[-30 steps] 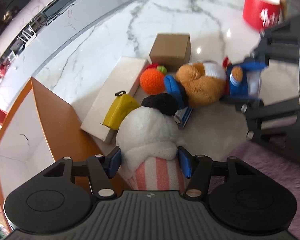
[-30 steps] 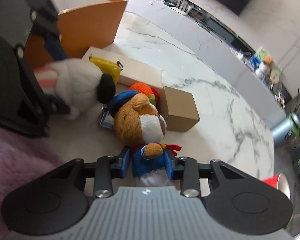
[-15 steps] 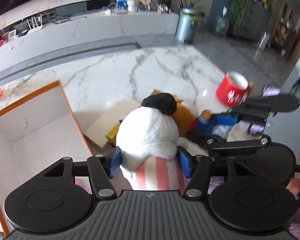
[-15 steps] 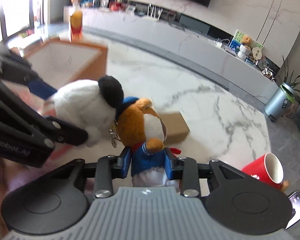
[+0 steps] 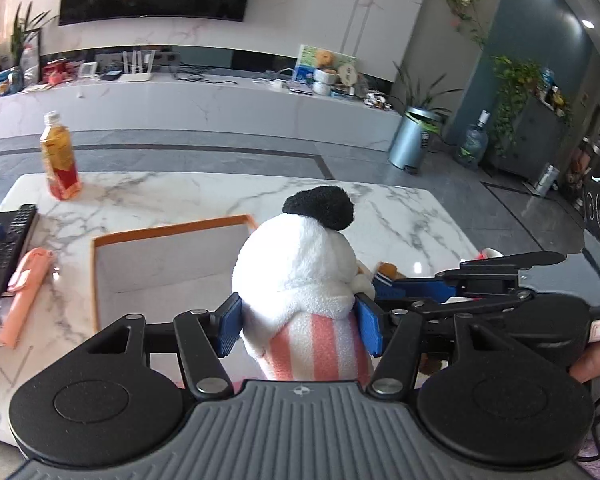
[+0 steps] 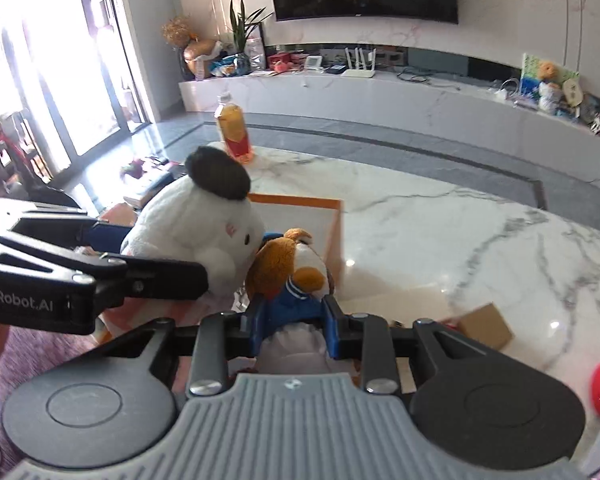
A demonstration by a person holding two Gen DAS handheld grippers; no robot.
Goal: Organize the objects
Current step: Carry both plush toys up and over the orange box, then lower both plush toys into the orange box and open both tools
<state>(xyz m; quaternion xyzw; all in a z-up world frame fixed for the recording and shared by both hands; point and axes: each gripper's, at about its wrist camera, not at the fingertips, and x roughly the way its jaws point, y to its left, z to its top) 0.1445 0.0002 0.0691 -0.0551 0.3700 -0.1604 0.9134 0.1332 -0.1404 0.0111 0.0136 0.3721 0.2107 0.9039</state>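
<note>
We hold two plush toys off the marble table at once. The left gripper is clamped on the striped lower body of the white plush; the right gripper grips the brown bear plush by its blue jacket, its jaws having just been closing further on the soft cloth. Both toys hang near the orange-rimmed box, the white one in front of its opening, and the two plushes press against each other in the right wrist view.

Risks we judge from here:
- The bear is held by compressible fabric only; it may slip out.
- The toys touch, so moving one gripper may drag the other toy.
- A low approach may catch the box rim and shift the box.
- The drink bottle stands upright beyond the box; a wide swing could topple it.
</note>
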